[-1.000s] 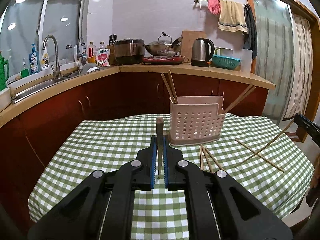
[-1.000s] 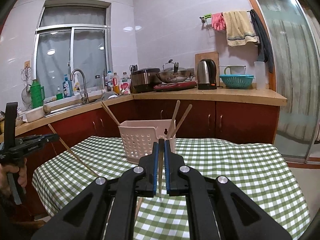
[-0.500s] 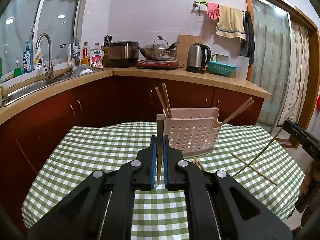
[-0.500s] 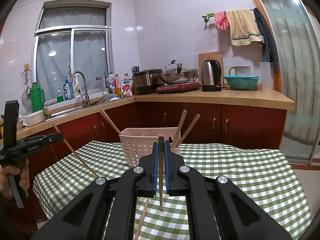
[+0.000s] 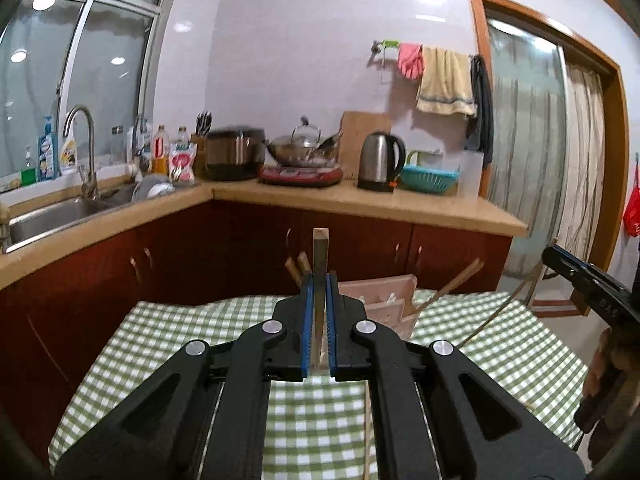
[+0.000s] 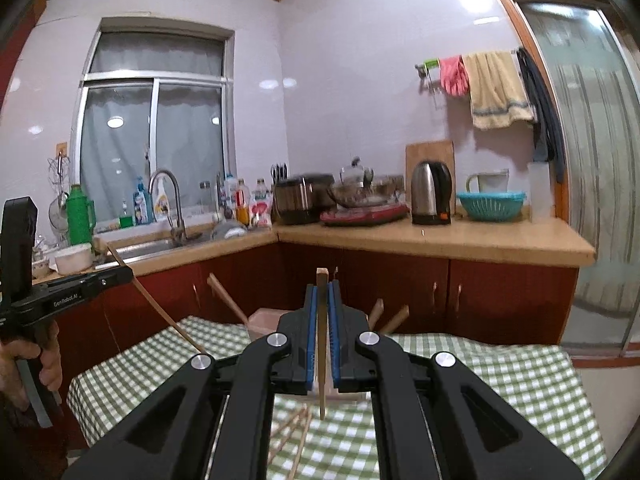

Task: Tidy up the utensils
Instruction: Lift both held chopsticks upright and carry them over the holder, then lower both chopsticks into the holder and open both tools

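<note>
My left gripper [image 5: 319, 282] is shut on a wooden chopstick [image 5: 321, 248] that stands upright between the blue pads, lifted above the checked table. Just behind it, partly hidden by the fingers, stands the pink perforated utensil basket [image 5: 386, 300], with chopsticks [image 5: 460, 280] leaning out of it. My right gripper [image 6: 323, 292] is shut on another chopstick [image 6: 322, 392], also upright, in front of the same basket [image 6: 262, 318]. Each view shows the other gripper at its edge, with its chopstick slanting down: the right one [image 5: 592, 286] and the left one [image 6: 68, 292].
Loose chopsticks [image 6: 292, 432] lie on the green checked tablecloth [image 6: 500, 384] in front of the basket, and one [image 5: 366, 420] runs under my left gripper. Behind the table stand red cabinets and a counter [image 5: 360, 200] with sink, pots, kettle and a teal basket.
Both grippers have risen with their chopsticks still clamped. The basket and table have dropped lower in both views, and the basket is now largely hidden behind the fingers.
</note>
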A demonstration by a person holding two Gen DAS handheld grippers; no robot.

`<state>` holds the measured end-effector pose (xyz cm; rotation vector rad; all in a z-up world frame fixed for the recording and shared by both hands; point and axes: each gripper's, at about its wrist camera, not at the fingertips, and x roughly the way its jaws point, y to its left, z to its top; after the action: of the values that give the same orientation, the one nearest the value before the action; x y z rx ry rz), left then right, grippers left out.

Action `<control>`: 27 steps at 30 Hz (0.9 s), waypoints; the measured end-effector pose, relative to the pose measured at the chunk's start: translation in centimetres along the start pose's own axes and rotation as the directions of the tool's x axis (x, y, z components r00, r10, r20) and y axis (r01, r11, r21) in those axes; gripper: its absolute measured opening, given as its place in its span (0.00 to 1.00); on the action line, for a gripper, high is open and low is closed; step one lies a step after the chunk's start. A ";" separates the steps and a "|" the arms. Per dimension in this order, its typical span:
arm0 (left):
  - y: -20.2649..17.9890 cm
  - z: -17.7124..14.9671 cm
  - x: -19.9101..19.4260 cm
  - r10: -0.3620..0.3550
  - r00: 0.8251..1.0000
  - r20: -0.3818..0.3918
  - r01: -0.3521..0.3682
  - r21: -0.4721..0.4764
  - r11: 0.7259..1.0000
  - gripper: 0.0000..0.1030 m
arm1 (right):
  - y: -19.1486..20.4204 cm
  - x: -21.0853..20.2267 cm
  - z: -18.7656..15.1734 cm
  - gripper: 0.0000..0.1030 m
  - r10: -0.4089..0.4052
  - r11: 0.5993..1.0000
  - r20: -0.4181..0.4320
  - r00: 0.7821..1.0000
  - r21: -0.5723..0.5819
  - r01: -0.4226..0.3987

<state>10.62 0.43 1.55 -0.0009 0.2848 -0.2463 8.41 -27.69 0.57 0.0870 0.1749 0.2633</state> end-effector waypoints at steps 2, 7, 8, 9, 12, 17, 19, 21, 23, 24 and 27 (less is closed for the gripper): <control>-0.5 0.7 0.1 -0.008 1.000 0.022 0.008 0.006 1.000 0.06 | 0.1 0.2 1.1 0.06 0.005 1.000 0.039 0.999 -0.007 -0.005; -1.7 2.9 0.6 -0.031 0.996 0.087 0.029 0.019 0.999 0.06 | 0.0 0.9 3.1 0.06 0.013 1.000 0.112 0.994 -0.026 -0.010; -2.0 3.4 0.8 -0.036 0.994 0.103 0.034 0.022 0.999 0.06 | 0.0 1.1 3.6 0.06 0.016 0.999 0.129 0.992 -0.031 -0.012; -2.1 3.7 0.8 -0.039 0.993 0.116 0.036 0.025 0.999 0.06 | -0.1 1.3 3.8 0.06 0.018 0.999 0.139 0.990 -0.035 -0.013; -2.5 4.9 1.3 -0.045 0.987 0.151 0.040 0.032 0.999 0.06 | -0.1 2.1 4.8 0.06 0.023 0.999 0.171 0.985 -0.044 -0.016; -3.1 5.7 3.5 -0.054 0.987 0.153 0.048 0.040 0.998 0.06 | -0.6 4.3 5.2 0.06 0.026 0.999 0.184 0.983 -0.046 -0.018; -3.1 5.3 4.6 -0.050 0.990 0.134 0.045 0.041 0.998 0.06 | -0.8 5.4 4.9 0.06 0.027 0.999 0.166 0.986 -0.042 -0.020; -3.0 4.8 5.8 -0.048 0.993 0.111 0.044 0.034 0.998 0.06 | -1.0 6.7 4.3 0.06 0.027 0.999 0.139 0.990 -0.036 -0.022; -2.7 4.3 6.7 -0.046 0.995 0.091 0.044 0.024 0.999 0.06 | -1.2 7.8 3.4 0.06 0.026 0.999 0.107 0.994 -0.030 -0.023; -2.6 3.9 7.4 -0.045 0.996 0.081 0.044 0.020 0.999 0.06 | -1.3 8.2 3.0 0.06 0.024 0.999 0.093 0.995 -0.027 -0.021; -2.1 2.8 9.0 -0.048 0.998 0.044 0.048 0.009 0.999 0.06 | -1.7 9.7 1.7 0.06 0.016 1.000 0.048 0.999 -0.013 -0.015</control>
<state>19.25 -3.88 1.78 -0.0055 0.2401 -0.2950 18.34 -26.83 0.46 0.0824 0.1245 0.2777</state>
